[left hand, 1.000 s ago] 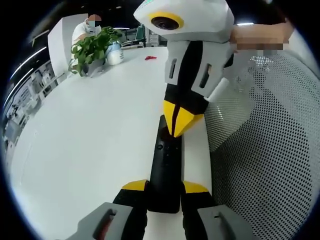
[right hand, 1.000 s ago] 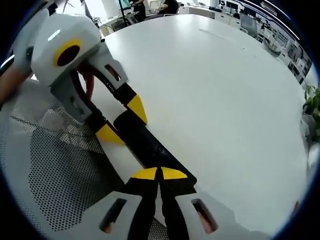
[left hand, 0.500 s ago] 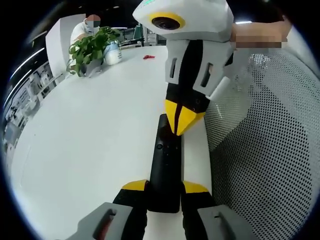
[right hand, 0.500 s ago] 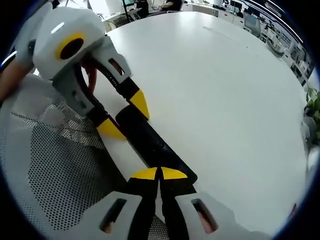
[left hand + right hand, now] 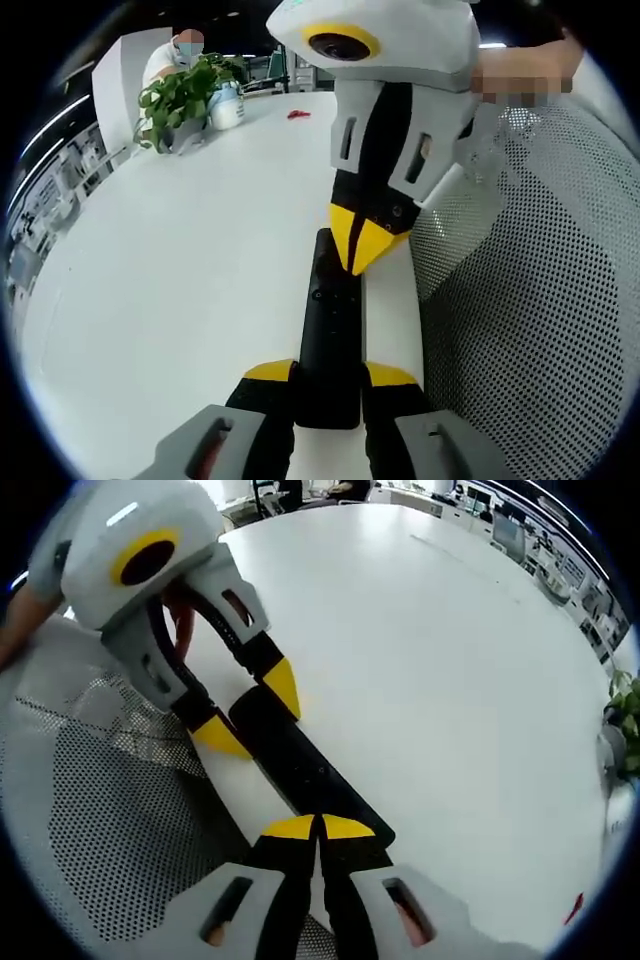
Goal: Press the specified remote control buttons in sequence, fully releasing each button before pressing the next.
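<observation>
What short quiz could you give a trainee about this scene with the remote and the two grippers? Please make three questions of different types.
1. True or false: the left gripper has its jaws on both sides of the near end of the black remote control.
2. Multiple choice: how do the jaws of the right gripper stand? A) wide open B) closed, tips together over the remote C) holding the plant
3. Fill in: in the left gripper view, the potted plant stands on the far side of the white ____.

Key: 1 true; 2 B; 3 table.
</observation>
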Motion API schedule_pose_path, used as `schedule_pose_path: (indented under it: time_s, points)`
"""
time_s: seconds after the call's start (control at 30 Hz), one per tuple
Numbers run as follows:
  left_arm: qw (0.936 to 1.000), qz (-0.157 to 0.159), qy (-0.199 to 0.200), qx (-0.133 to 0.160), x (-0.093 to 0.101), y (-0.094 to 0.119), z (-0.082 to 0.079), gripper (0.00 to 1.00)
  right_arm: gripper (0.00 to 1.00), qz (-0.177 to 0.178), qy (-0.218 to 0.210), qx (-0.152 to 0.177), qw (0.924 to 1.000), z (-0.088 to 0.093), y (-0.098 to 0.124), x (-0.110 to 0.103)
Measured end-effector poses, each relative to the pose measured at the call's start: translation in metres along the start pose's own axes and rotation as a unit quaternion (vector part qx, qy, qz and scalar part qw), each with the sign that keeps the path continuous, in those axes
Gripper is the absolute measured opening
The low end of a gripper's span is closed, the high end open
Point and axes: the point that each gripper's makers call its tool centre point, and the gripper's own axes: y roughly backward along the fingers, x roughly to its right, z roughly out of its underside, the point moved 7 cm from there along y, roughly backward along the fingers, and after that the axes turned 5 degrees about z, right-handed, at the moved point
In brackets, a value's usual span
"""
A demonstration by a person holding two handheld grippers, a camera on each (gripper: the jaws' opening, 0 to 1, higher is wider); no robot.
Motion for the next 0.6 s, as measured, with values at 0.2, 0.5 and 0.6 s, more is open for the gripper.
schedule_pose_path:
  time_s: [0.2, 0.5, 0.6]
  points:
    - [1.0, 0.001, -0.004, 0.0, 0.0001, 0.0, 0.0, 0.25, 0.0, -0.004, -0.01, -0.005, 0.9999, -0.0005, -0.0002, 0.0005]
    - [1.0, 0.004, -0.006, -0.001, -0.0007, 0.0003, -0.0001, 0.25, 0.0, 0.0, -0.005, -0.003, 1.0, -0.0002, -0.0007, 0.0]
    - [1.0, 0.004, -0.007, -0.003, -0.0008, 0.0001, 0.0001, 0.25, 0.0, -0.001, -0.005, 0.001, 1.0, 0.0003, -0.0007, 0.0001]
